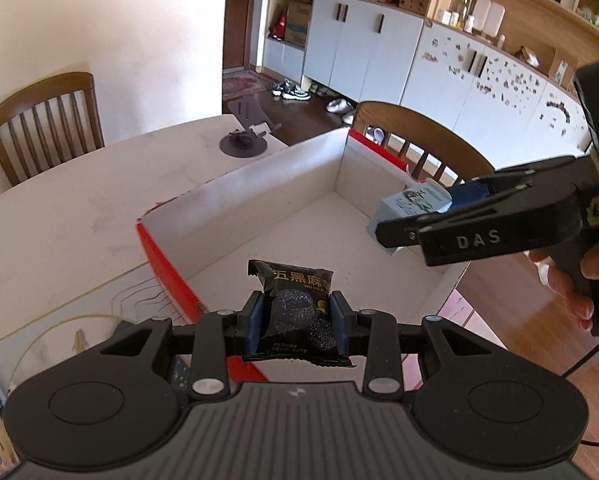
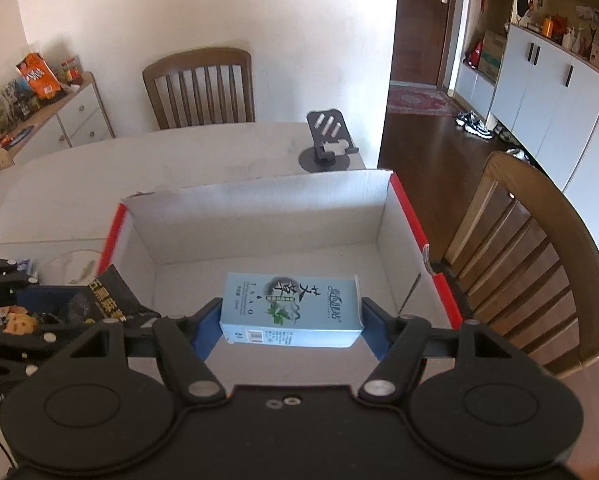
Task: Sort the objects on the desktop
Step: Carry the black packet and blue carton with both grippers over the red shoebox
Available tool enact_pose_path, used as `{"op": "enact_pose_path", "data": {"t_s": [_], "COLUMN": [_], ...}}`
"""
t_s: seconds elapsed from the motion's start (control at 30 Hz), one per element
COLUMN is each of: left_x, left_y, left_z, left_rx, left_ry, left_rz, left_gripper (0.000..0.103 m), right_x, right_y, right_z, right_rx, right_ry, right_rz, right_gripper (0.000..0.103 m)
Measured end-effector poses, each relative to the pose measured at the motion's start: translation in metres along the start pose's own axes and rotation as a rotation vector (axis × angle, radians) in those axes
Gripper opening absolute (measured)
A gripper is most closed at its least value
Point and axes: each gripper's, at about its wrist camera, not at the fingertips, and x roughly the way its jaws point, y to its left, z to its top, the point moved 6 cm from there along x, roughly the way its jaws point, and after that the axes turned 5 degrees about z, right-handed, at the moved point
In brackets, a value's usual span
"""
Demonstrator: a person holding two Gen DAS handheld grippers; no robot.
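Note:
My left gripper (image 1: 297,314) is shut on a black snack packet (image 1: 295,312) and holds it over the near edge of an open cardboard box (image 1: 259,176) with red outer sides and a white inside. My right gripper (image 2: 291,320) is shut on a light blue carton (image 2: 291,310) with Chinese print and holds it above the box's (image 2: 259,196) floor. In the left wrist view the right gripper (image 1: 409,222) comes in from the right with the carton (image 1: 409,204). In the right wrist view the snack packet (image 2: 107,296) shows at the left.
The box stands on a pale table (image 1: 59,216). A dark phone stand (image 2: 327,136) sits on the table behind the box. Wooden chairs stand behind the table (image 2: 199,84) and to the right of it (image 2: 531,264). Snack items (image 2: 15,320) lie at the left.

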Motion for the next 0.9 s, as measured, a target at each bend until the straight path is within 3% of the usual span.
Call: {"op": "enact_pose_path", "data": {"t_s": [0.63,0.9], "left_x": [0.064,0.084], "left_y": [-0.025,-0.020], "left_z": [0.004,-0.003], "left_rx": [0.108,0.089], "left_ry": [0.128,0.206], "left_rz": [-0.022,-0.015], "left_gripper": [0.033,0.033], "right_x": [0.077,0.099], "right_y": [-0.018,-0.015], "right_z": [-0.002,-0.003], "right_rx": [0.002,-0.031], "right_ry": [0.144,0.220], "right_rz": [-0.023,-0.023], "right_gripper": [0.070,0.070]}}
